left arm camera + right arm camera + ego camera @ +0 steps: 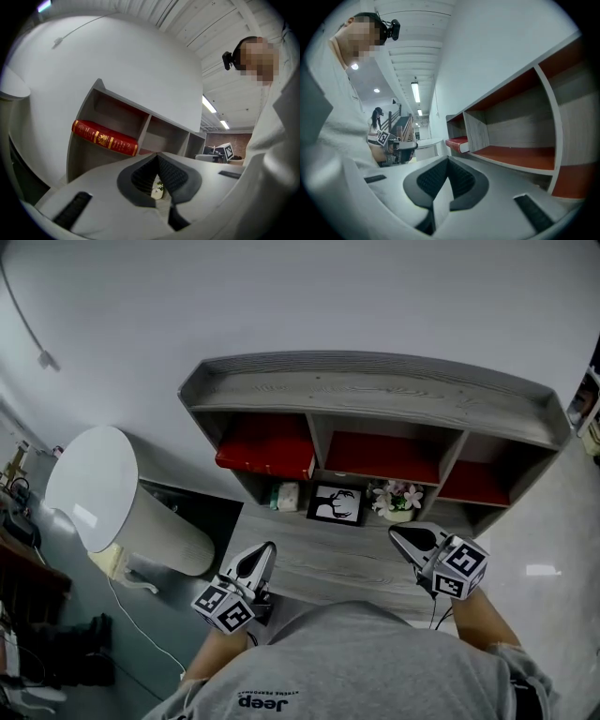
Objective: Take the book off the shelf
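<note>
Grey shelf [375,390] with three red-floored bays sits at 12 o'clock, at the back of the grey desk [319,559]; white bin [103,488] stands beside the desk at 9 o'clock. Red book [265,451] lies flat in the left bay, about 11 o'clock from frame centre, with gold print on the spine visible in the left gripper view. Left gripper [266,549] at 7 o'clock and right gripper [394,533] at 5 o'clock, both over the near part of the desk, well apart from the book, both clenched on nothing. Below the middle bay: framed deer picture [336,504], flower pot [398,500] at its 3 o'clock, small pale box [286,496] at its 9 o'clock
</note>
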